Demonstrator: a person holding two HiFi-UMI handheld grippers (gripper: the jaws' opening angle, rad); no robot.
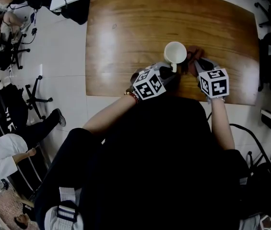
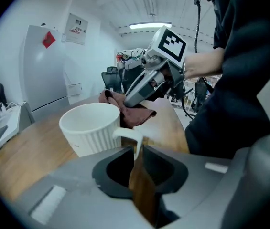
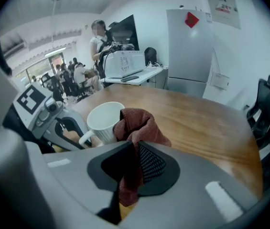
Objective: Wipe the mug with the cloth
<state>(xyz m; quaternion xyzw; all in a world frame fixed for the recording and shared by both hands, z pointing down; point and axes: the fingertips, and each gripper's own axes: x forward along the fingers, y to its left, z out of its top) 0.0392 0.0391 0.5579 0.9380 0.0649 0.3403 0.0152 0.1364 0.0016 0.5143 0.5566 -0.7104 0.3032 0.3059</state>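
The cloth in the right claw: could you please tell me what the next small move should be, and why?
Probably rub the cloth sideways along the ribbed outer wall of the mug. The right claw is shut on the cloth, which lies against the mug near its rim, and the left claw grips the handle, so the mug looks steadied for a wipe.

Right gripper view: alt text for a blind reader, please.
The right gripper, shut on a reddish-brown cloth, holds it against a white ribbed mug on a wooden table. The left gripper sits at the mug's handle.
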